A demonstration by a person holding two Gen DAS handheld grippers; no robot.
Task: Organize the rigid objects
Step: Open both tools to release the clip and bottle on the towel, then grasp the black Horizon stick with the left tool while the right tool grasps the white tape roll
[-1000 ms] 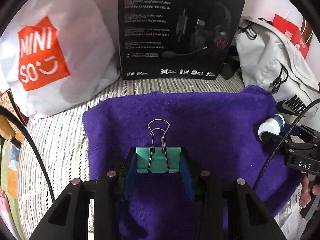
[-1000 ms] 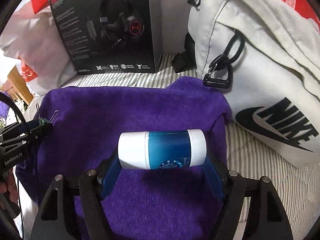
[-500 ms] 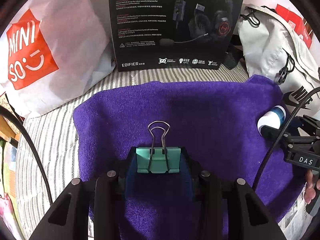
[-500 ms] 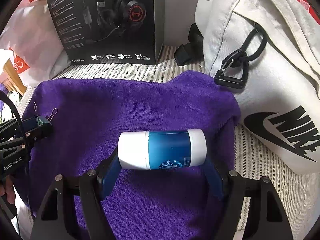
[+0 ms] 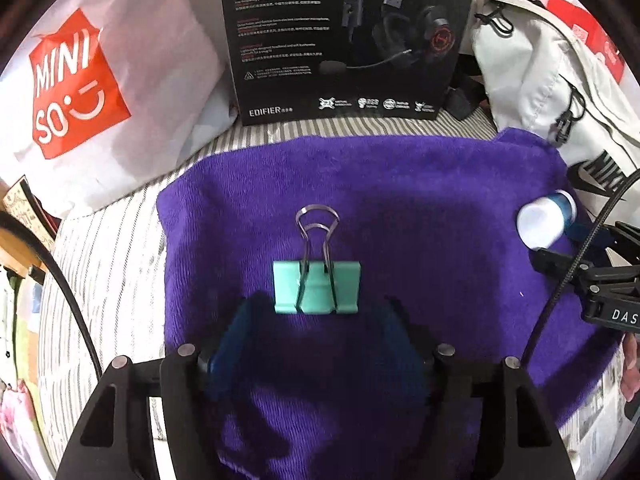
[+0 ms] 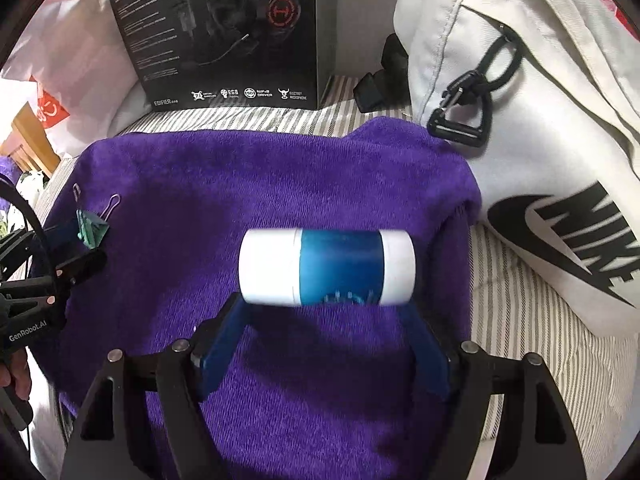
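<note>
On the purple towel (image 5: 420, 208), both tongs gape, clip (image 5: 317, 287) and blurred bottle (image 6: 327, 267) lying loose.

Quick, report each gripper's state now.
Left gripper: open, green binder clip released.
Right gripper: open, blue-and-white bottle released.

Both grippers spread wide, low over the work surface

The left gripper (image 5: 316, 320) has its blue-padded fingers (image 5: 230, 336) parted, nothing between them; seen from the right wrist camera, it sits at the far left edge (image 6: 86, 246); the right gripper (image 6: 326, 320) likewise has its blue fingers (image 6: 426, 356) splayed apart, gripping nothing; from the left wrist camera it enters at the right edge (image 5: 572, 240), bare fingertips of the holding hand (image 5: 630, 368) visible below it.
</note>
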